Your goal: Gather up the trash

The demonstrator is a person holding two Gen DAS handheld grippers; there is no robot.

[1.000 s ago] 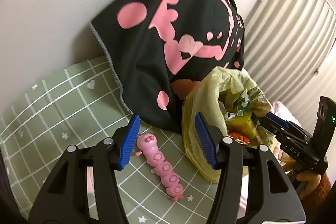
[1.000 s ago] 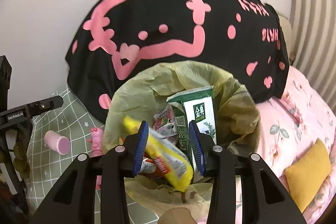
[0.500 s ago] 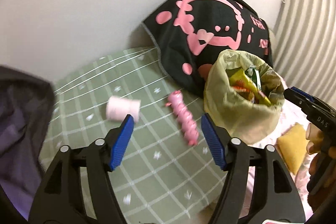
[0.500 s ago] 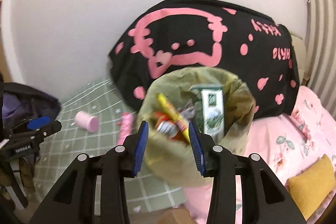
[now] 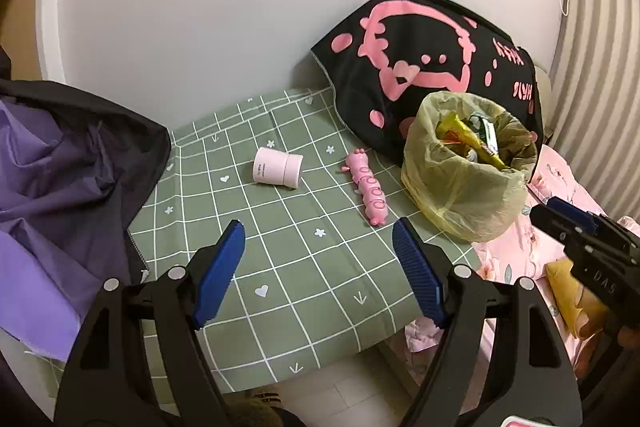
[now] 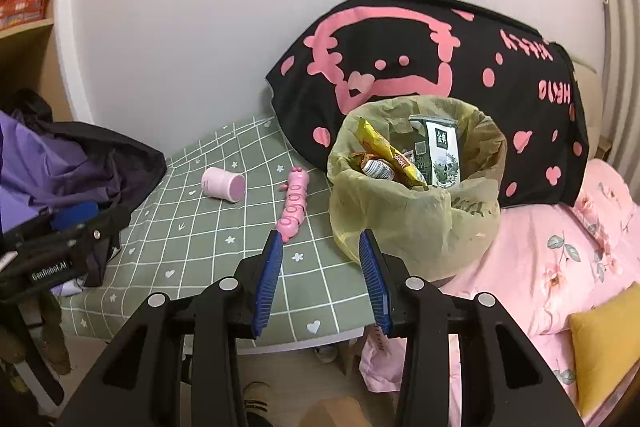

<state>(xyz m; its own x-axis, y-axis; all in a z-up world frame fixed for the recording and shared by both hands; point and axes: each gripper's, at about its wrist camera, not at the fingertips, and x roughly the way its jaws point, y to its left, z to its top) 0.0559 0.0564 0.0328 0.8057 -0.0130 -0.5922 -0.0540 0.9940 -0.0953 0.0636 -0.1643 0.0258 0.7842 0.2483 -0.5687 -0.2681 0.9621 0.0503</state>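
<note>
Readable writing first: "GenRobot.AI" on the side of the left gripper (image 6: 76,223) in the right wrist view, "DAS" on the body of the right gripper (image 5: 580,223) in the left wrist view. Black pillowcase with pink cat-face print (image 6: 420,67) carrying pink lettering, mirrored, something like "HELLO KITTY". Dark green carton (image 6: 442,155) with a white label and an East Asian character or two, too small to read properly. Brown-and-yellow snack wrapper (image 6: 394,159) with lettering, unreadable.

Counts: one translucent yellow-green plastic trash bag (image 5: 464,187), standing open on the bed at the seam between the green checked sheet (image 5: 304,267) and the pink floral sheet (image 6: 552,259), stuffed with wrappers, just in front of the pillowcase. One pale pink cylindrical jar (image 5: 277,169) lying on its side. One pink segmented caterpillar toy (image 5: 368,187) between jar and bag. One purple-lined black jacket (image 5: 60,167) at the left. One mustard-yellow cushion (image 6: 604,351) at the right.

Left jaws spread wide and opening, nothing between them. Right jaws partly apart, empty too, hovering short of the bag.
</note>
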